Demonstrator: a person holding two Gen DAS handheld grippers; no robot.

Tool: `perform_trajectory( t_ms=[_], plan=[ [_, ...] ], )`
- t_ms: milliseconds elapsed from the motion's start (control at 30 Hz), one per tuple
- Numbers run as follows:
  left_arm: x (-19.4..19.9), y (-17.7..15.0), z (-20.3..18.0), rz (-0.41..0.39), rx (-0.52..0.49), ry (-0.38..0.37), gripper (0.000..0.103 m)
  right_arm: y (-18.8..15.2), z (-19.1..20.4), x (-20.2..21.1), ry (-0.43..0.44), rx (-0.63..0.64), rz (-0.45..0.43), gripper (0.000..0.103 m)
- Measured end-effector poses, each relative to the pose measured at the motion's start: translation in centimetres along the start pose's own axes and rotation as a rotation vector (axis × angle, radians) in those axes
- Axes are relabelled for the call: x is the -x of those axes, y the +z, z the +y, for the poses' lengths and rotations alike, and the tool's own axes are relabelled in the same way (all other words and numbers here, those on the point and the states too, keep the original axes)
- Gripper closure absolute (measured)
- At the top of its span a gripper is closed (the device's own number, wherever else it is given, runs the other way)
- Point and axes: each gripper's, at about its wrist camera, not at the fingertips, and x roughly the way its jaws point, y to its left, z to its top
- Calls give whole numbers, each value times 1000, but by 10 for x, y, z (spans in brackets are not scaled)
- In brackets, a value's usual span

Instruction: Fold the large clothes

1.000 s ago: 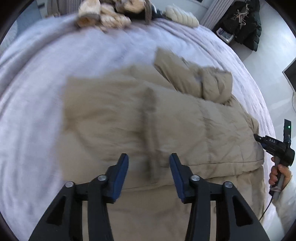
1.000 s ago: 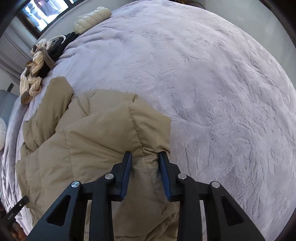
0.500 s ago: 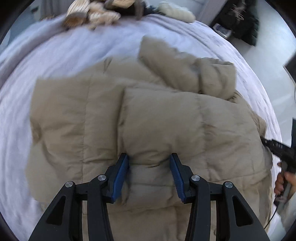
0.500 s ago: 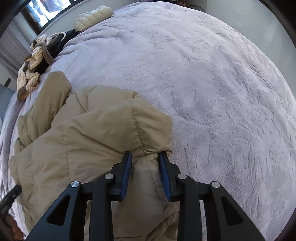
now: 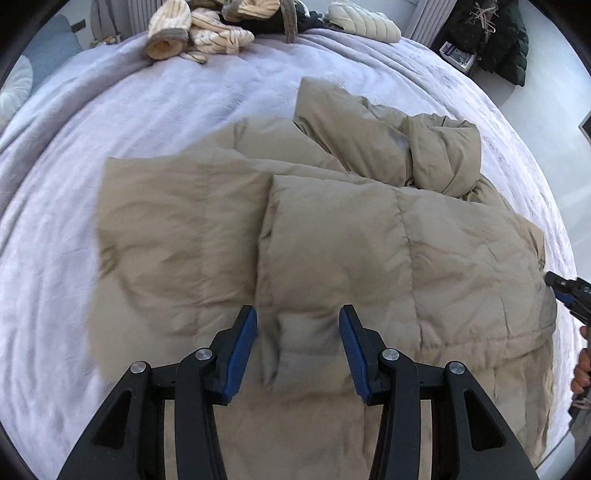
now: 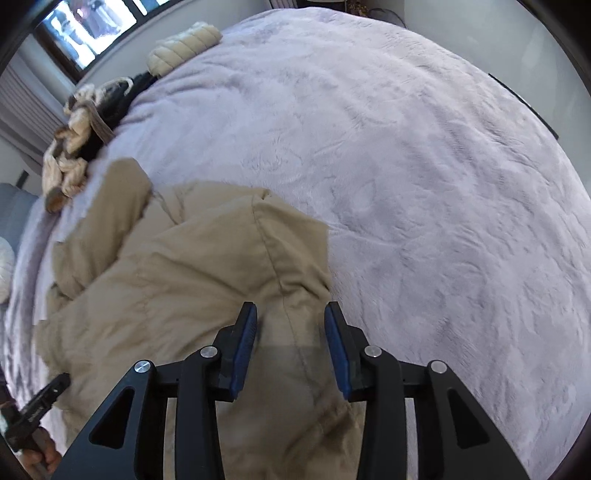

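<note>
A large tan puffer jacket lies spread on the lilac bed cover, with its hood and a sleeve bunched at the far right. My left gripper is open, jaws apart over a raised fold of the jacket's near edge. In the right wrist view the jacket fills the lower left. My right gripper is open, jaws astride the jacket's corner seam without pinching it. The right gripper also shows at the right edge of the left wrist view.
The lilac plush bed cover stretches right and far of the jacket. A pile of cream knitwear and dark clothes and a cream quilted item lie at the far edge. Dark coats hang beyond the bed.
My right gripper has opened and let go of the jacket corner. The left gripper stays open and has shifted, so the jacket sits further right in its view.
</note>
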Motion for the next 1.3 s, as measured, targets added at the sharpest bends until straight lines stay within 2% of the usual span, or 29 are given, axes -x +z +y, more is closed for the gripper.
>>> perform_trajectory(
  t_ms=[100, 167, 200, 233, 267, 333, 533, 567, 600, 633, 700, 767, 1133, 1300],
  plan=[
    [18, -14, -4, 9, -8, 46, 55, -14, -9, 20, 55, -18, 18, 46],
    [30, -27, -4, 12, -4, 62, 54, -23, -13, 29, 84, -21, 38, 42],
    [33, -31, -4, 18, 3, 62, 48, -31, -17, 35, 101, -21, 55, 42],
    [38, -40, -5, 21, 18, 64, 26, -36, -20, 39, 111, -21, 68, 41],
    [43, -45, -6, 12, 30, 71, 13, -43, -22, 43, 124, -23, 82, 39],
    [53, -57, -6, -9, 44, 84, 13, -55, -28, 48, 147, -31, 105, 35],
    [67, -96, -14, 18, 99, 109, 13, -84, -44, 60, 197, -48, 157, 34],
    [70, -101, -16, 22, 100, 116, 12, -88, -46, 62, 205, -50, 162, 32],
    [73, -106, -18, 25, 101, 120, 5, -93, -47, 64, 214, -55, 167, 27],
    [77, -112, -20, 26, 100, 125, 0, -97, -48, 66, 222, -59, 169, 26],
    [81, -117, -23, 25, 89, 130, 0, -108, -50, 70, 238, -74, 181, 26],
    [87, -125, -23, 26, 77, 137, 0, -120, -51, 74, 253, -95, 193, 15],
    [102, -176, 8, 57, 59, 111, 0, -198, -55, 105, 285, -203, 195, 13],
    [116, -208, 35, 73, 78, 92, 0, -230, -50, 126, 291, -243, 140, 13]
  ],
)
